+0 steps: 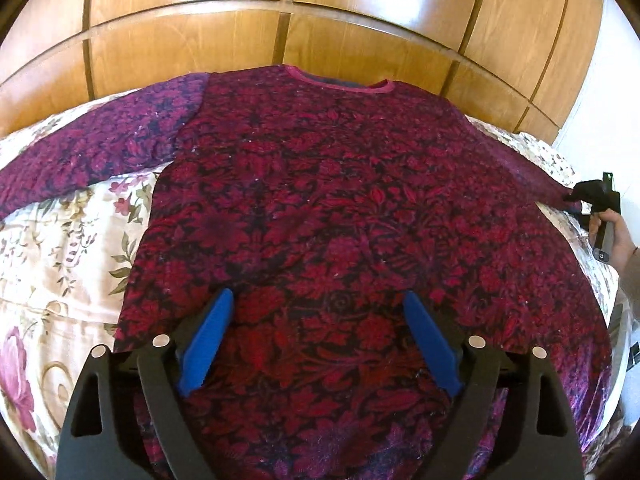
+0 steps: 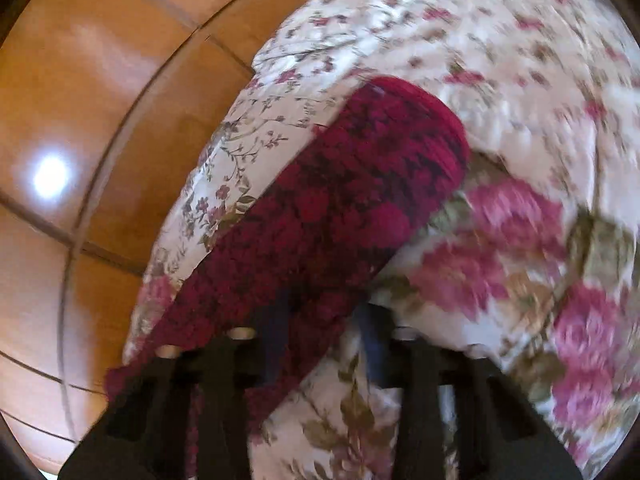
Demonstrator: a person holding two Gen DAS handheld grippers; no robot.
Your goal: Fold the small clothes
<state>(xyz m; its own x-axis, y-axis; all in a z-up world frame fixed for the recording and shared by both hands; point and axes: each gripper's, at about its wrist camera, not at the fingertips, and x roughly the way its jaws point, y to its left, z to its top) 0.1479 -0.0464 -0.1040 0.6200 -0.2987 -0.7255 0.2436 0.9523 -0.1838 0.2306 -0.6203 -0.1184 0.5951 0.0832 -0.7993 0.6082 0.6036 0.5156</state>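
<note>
A dark red, flower-patterned long-sleeved shirt (image 1: 340, 200) lies spread flat, neck away from me, on a floral bedspread (image 1: 60, 240). My left gripper (image 1: 320, 320) stands wide open over the shirt's lower body, and its blue pads (image 1: 210, 332) have no fold between them. At the far right, my right gripper (image 1: 578, 198) meets the end of the stretched right sleeve. In the blurred right wrist view that sleeve (image 2: 340, 208) runs from my right gripper (image 2: 324, 320) up to its cuff (image 2: 432, 120), draped over the left finger; the jaws look closed on it.
Glossy wooden wardrobe doors (image 1: 320, 20) rise right behind the bed. A white wall (image 1: 612, 80) stands at the right. A hand (image 1: 618, 240) holds the right gripper's handle past the bed's right edge. The left sleeve (image 1: 100, 152) lies out across the bedspread.
</note>
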